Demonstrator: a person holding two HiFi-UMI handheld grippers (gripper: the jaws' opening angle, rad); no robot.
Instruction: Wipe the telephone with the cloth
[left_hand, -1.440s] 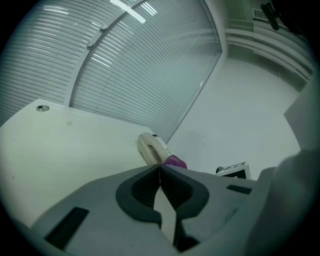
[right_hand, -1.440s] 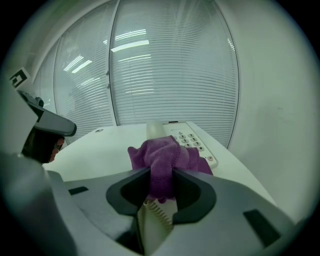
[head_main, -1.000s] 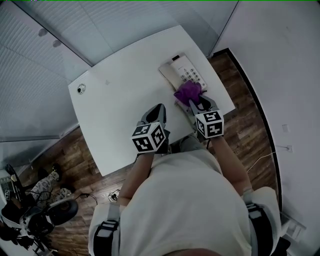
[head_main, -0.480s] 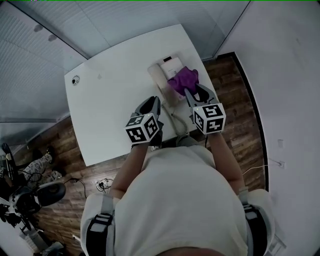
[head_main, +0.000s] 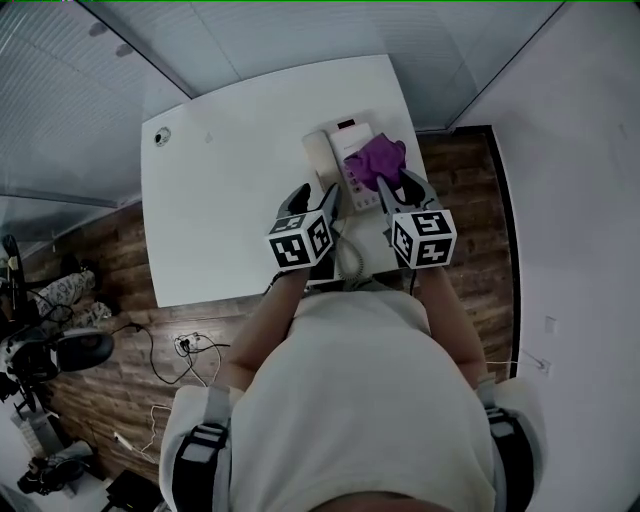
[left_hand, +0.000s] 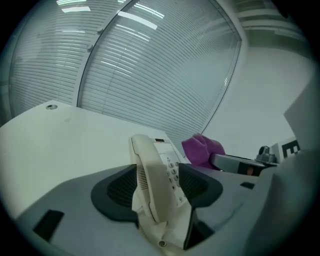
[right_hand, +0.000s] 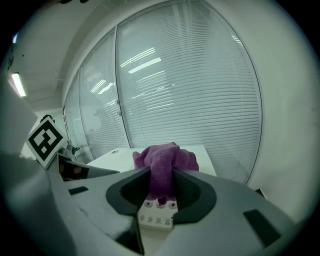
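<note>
Clamped the right gripper's (right_hand: 161, 187) fingers (right_hand: 192, 190) on the purple cloth (right_hand: 162, 160), with the wad bulging out past the tips and hanging just above the telephone's (head_main: 352, 140) keypad (right_hand: 159, 212). Spread the left gripper's (left_hand: 157, 185) fingers (left_hand: 117, 187) wide, having just been opening them, with the cream handset (left_hand: 150, 175) standing between them and, by the look of it, squeezed by neither pad. Found the telephone near the far right corner of the white desk (head_main: 230, 200), handset along its left side, coiled cord (head_main: 347, 255) trailing toward the near edge. Judged the step in hand to be steadying the set while starting to wipe. Needed, for a clean job, to bring the left fingers in gently on the handset, or simply brace against it, so that the light body could not skid toward the desk's edge. Needed also to lower the cloth until only fabric met the keys, never the hard tips, then to stroke lightly along the rows and stay clear of the cord.
</note>
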